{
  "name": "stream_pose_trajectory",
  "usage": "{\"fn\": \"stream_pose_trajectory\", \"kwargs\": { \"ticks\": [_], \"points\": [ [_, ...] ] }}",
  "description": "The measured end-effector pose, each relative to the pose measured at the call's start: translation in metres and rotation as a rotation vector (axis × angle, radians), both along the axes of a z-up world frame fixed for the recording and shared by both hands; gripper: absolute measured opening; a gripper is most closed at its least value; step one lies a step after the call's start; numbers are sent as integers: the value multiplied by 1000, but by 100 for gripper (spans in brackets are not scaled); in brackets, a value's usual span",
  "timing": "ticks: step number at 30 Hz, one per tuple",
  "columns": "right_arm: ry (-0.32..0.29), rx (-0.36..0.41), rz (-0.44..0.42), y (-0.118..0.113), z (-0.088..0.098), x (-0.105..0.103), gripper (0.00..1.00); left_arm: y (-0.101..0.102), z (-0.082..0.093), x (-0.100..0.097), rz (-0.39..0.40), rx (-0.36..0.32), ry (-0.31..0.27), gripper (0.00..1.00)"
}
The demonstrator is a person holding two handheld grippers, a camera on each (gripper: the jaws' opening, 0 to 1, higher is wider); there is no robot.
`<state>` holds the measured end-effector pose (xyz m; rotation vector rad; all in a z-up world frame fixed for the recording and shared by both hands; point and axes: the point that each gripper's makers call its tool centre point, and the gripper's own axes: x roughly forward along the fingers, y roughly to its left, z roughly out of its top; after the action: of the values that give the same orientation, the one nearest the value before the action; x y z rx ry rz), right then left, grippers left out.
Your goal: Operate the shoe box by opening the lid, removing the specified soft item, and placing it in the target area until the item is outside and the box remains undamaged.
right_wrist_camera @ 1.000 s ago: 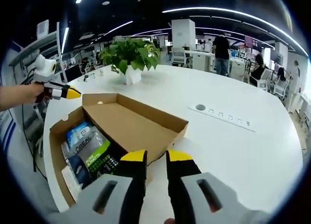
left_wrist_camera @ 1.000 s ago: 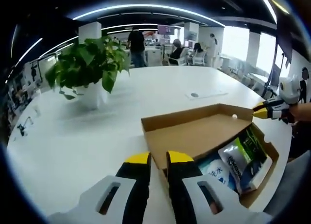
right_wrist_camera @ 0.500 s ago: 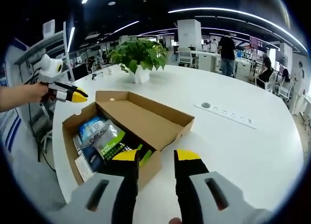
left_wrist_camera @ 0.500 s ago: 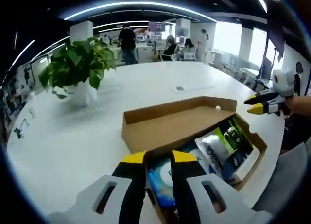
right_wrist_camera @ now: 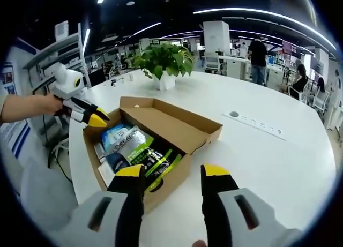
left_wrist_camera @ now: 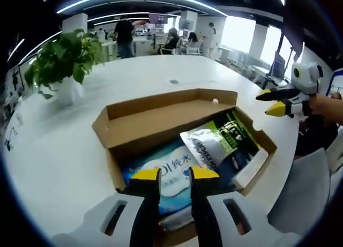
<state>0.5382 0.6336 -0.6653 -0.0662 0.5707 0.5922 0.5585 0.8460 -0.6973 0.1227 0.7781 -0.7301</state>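
Cardboard shoe box (left_wrist_camera: 161,124) was recorded on the white table (left_wrist_camera: 64,150), lid folded back, soft packets (left_wrist_camera: 214,145) exposed inside for removal; left gripper (left_wrist_camera: 174,174), jaws narrowly parted, was poised above them, right gripper (right_wrist_camera: 174,174) spread wide alongside.

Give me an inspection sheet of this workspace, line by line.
Surface: white table, large and rounded.
Job's things: cardboard shoe box open, lid folded back; soft packets inside, a blue wipes pack and a green-and-white pouch.
Clutter: potted plant; socket strip set in the table.
Grippers: left gripper over the box's near end, jaws slightly apart; right gripper at the box's other end, jaws wide apart.
Cables: nothing seen.
Surroundings: open office, desks, people standing and seated.
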Motion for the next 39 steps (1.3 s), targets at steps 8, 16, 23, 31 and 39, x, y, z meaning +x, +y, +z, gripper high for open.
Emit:
{"fn": "stream_pose_trajectory", "kwargs": {
  "ticks": [8,16,23,31,39],
  "points": [
    [-26,13,23,7,11,-14,45,-14,-20,-21,-62,10,94,23],
    [-45,-1,48,10,16,-26,49,-24,-31,-37,-98,-16,175,22],
    [-45,0,43,5,15,-33,49,-34,-38,-39,-78,-68,236,20],
    [-31,5,25,-4,11,-36,49,-46,-41,-39,-76,-112,298,20],
    [-25,18,18,-6,8,-36,49,-55,-47,-39,-39,-179,379,17]
  ]
}}
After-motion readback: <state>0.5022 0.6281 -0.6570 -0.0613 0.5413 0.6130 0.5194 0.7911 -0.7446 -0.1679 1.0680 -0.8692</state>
